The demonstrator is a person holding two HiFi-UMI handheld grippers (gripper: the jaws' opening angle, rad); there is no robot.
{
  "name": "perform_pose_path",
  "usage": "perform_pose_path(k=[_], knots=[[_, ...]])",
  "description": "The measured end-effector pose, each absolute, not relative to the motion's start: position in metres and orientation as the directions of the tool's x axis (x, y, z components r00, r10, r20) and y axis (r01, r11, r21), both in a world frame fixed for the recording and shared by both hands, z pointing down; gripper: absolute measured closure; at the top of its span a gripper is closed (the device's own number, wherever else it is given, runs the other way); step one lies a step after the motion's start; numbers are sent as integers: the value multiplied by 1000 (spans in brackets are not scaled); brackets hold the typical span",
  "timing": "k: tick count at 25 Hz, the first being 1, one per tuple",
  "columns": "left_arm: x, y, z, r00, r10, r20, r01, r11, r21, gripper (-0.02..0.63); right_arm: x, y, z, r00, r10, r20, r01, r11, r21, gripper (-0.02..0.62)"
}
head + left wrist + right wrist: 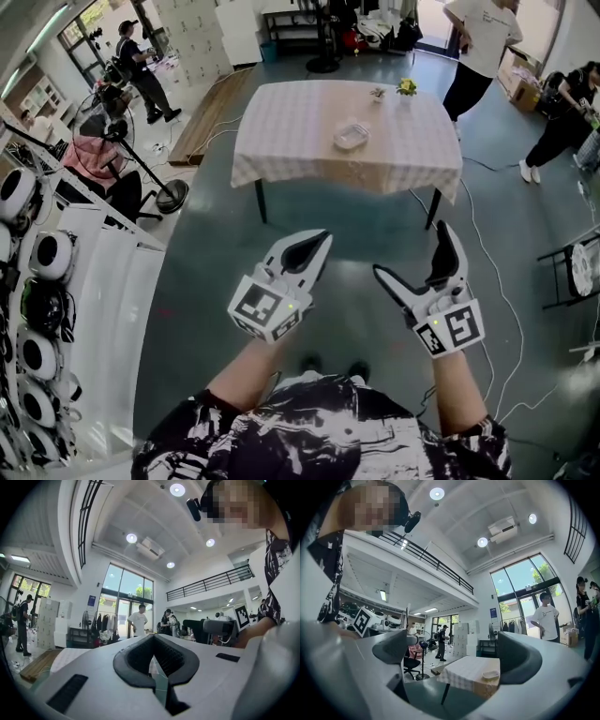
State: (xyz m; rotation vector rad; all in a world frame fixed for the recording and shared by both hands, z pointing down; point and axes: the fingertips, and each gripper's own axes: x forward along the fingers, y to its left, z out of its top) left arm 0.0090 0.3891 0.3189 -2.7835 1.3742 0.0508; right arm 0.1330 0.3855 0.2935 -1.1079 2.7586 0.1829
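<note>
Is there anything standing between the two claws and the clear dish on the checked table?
Nothing visible does. Only floor lies between the left claw, the right claw and the table. The clear dish sits on it past its near edge; the flower pot stands farther back.

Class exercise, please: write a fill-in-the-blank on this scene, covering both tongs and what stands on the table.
The left tongs have their jaws ____. The right tongs have their jaws ____. The table wears a ____ cloth. Beyond the clear dish, a small plant bears ____ flowers.
Missing words: shut; open; checked; yellow.
</note>
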Motion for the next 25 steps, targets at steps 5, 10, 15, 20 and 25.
perform_pose_path(k=[5,10,15,20,25], knots=[[-27,382,325,609,-792,-35,-793,-608,-24,606,102,379,296,-714,-671,-198,-692,720,56,20],[-70,367,334,619,-785,-35,-785,-619,-15,606,58,365,300,-717,-672,-186,-693,717,80,20],[-91,351,343,635,-771,-45,-772,-636,8,606,41,357,306,-699,-693,-176,-712,696,87,21],[-91,326,348,661,-750,-39,-750,-662,22,606,43,336,313,-673,-725,-149,-739,669,83,21],[-83,290,347,657,-753,-40,-753,-658,18,606,54,298,315,-673,-725,-146,-739,669,82,23]])
